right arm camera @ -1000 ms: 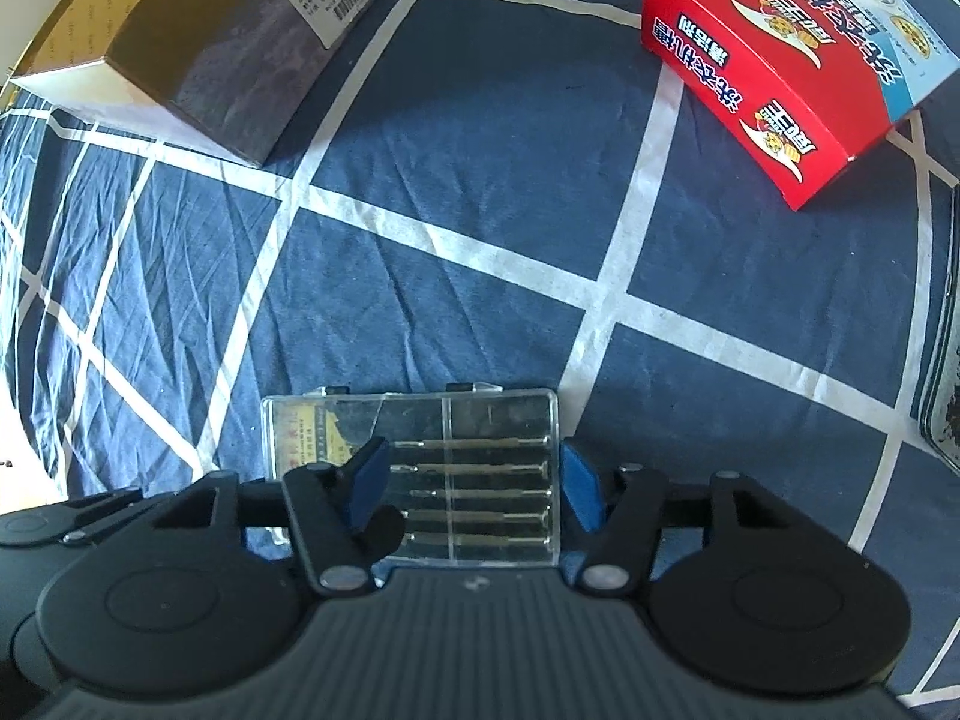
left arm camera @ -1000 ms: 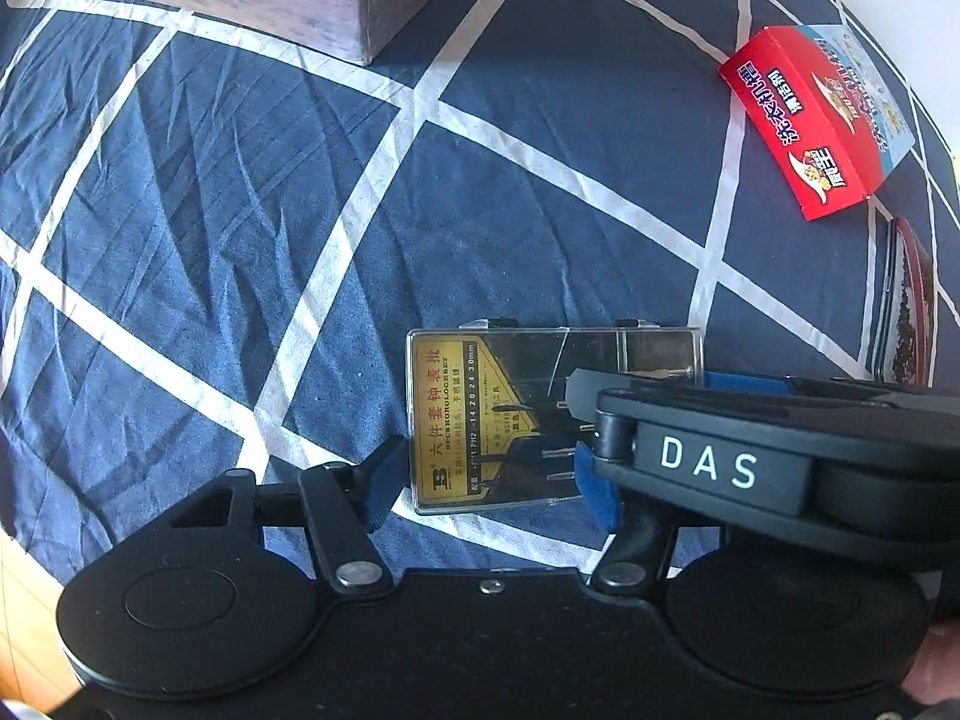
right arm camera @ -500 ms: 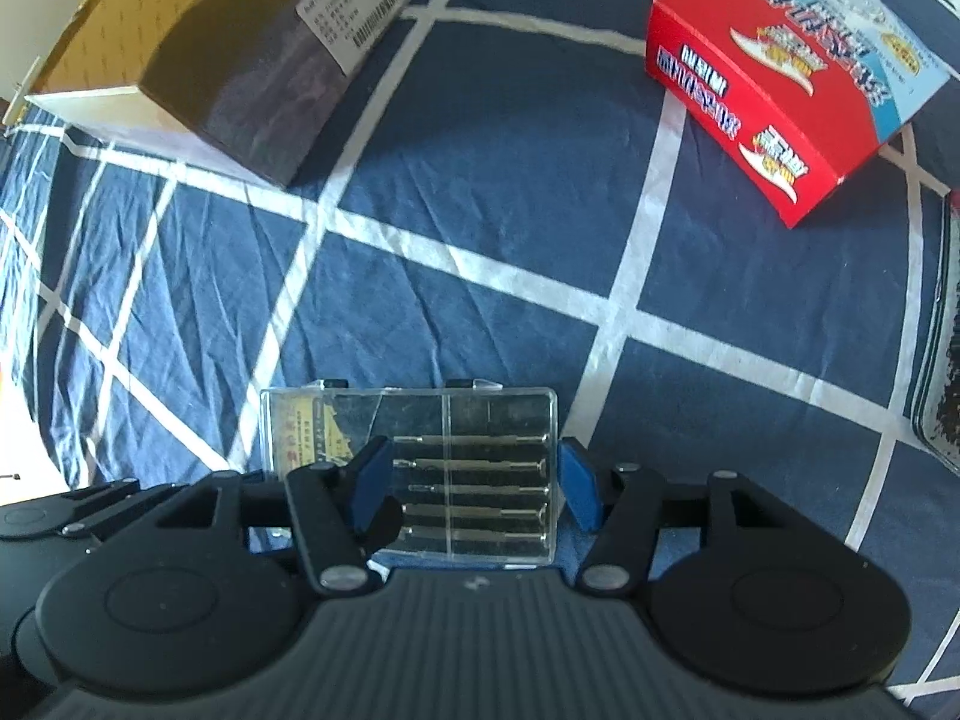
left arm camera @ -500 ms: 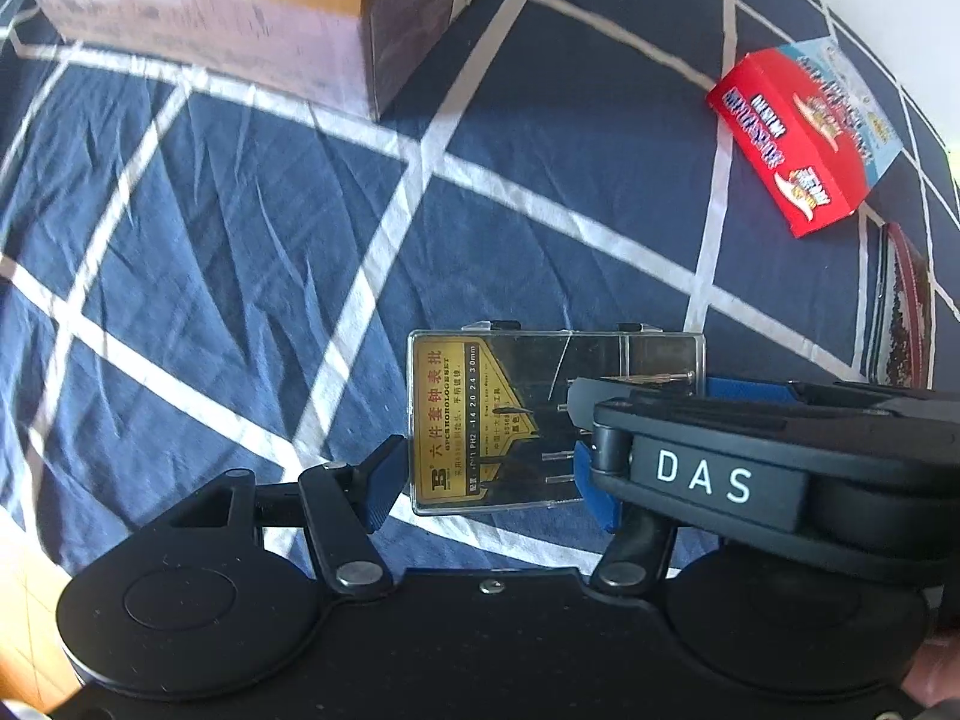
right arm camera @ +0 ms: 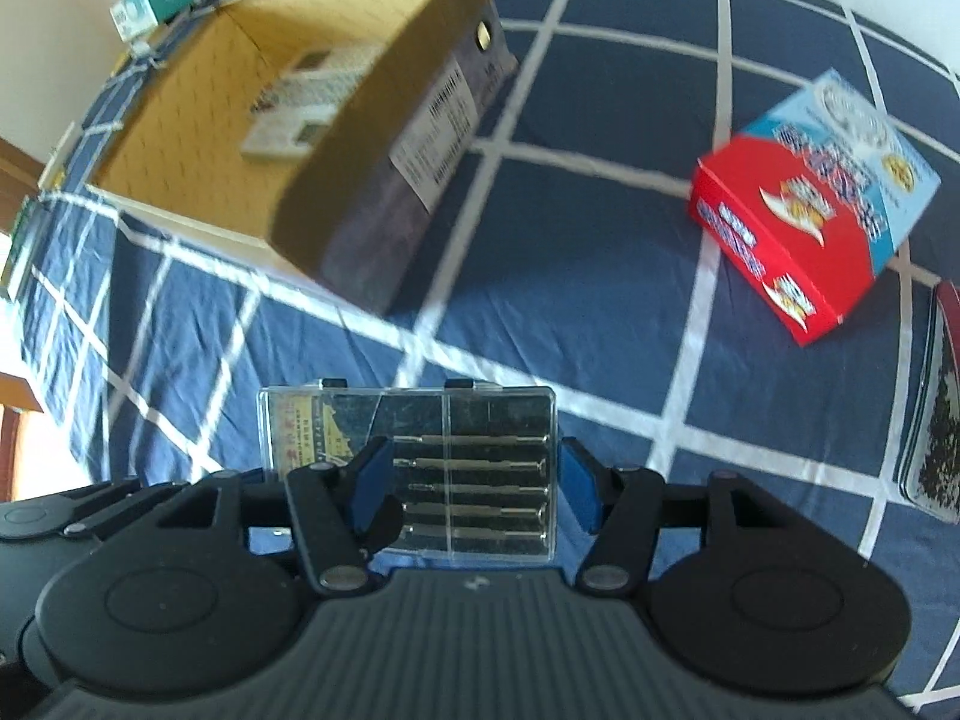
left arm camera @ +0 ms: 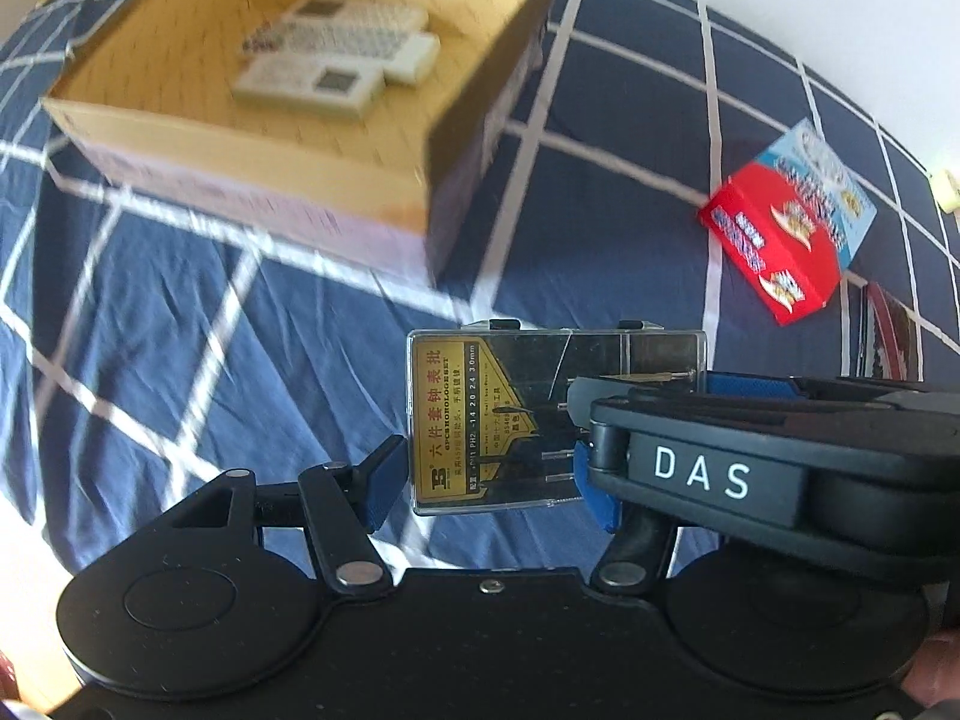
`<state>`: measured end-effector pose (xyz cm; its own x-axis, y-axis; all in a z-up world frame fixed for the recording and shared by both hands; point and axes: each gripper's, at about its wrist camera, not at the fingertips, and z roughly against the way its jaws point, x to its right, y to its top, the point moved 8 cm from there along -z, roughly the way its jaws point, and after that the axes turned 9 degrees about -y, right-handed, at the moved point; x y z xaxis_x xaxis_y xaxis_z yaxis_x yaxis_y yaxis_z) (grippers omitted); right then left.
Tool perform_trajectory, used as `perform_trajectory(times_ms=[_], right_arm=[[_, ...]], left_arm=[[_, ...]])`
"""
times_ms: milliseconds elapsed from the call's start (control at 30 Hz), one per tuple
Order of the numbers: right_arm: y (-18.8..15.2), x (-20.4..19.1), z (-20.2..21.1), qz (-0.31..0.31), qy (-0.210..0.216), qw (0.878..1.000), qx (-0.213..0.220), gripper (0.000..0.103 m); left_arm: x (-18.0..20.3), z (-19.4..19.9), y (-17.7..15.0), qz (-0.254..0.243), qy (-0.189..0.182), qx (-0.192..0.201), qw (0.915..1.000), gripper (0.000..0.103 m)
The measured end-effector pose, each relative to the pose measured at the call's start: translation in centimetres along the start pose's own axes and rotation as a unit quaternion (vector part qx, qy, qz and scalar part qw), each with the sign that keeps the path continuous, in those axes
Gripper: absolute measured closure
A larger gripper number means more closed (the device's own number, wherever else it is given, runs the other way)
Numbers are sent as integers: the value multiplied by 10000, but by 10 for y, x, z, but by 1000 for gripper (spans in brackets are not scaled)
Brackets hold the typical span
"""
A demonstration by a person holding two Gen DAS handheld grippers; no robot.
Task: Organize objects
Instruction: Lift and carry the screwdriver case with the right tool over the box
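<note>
both hand-held grippers clamped on one clear plastic screwdriver case (left arm camera: pixel 558 420), held above the bed. left hand-held gripper (left arm camera: pixel 480 480) pinching the end with the gold label, blue pads against its short edges, partly hidden by the black body marked "das". right hand-held gripper (right arm camera: pixel 474 480) clenched across the end where the row of small screwdrivers lies, blue fingers (right arm camera: pixel 579 483) pressed to the sides. underneath, a navy bedspread (left arm camera: pixel 300 330) with a white grid. beyond the case, an open cardboard box (left arm camera: pixel 420 180) resting on the bed, with white packets (left arm camera: pixel 336 54) flat on its floor, blurred. off to the right, well apart from the case, a red and blue carton (right arm camera: pixel 804 216) lying on the spread. at the far right edge, a dark flat item (right arm camera: pixel 936 414), too cropped to identify. by the box's far corner, a small green and white box (right arm camera: pixel 150 3).
</note>
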<state>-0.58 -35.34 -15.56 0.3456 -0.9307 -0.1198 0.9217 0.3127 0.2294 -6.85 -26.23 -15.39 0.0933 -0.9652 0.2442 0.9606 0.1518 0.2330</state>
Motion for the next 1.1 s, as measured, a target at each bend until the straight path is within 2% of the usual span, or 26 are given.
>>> perform_trajectory(times_ms=[333,733,1100], right_arm=[[39,-37,23,-400,66,9985,364,44],[84,-93,34,-944,-28,9927,744,44],[116,-141,25,-1212,-157,9887,869,44]], left_arm=[[-29,34,49,-516,63,178,9985,43],[-78,61,107,-1151,-49,331,9928,43],[-123,68,145,-1361,-191,331,9900,43]])
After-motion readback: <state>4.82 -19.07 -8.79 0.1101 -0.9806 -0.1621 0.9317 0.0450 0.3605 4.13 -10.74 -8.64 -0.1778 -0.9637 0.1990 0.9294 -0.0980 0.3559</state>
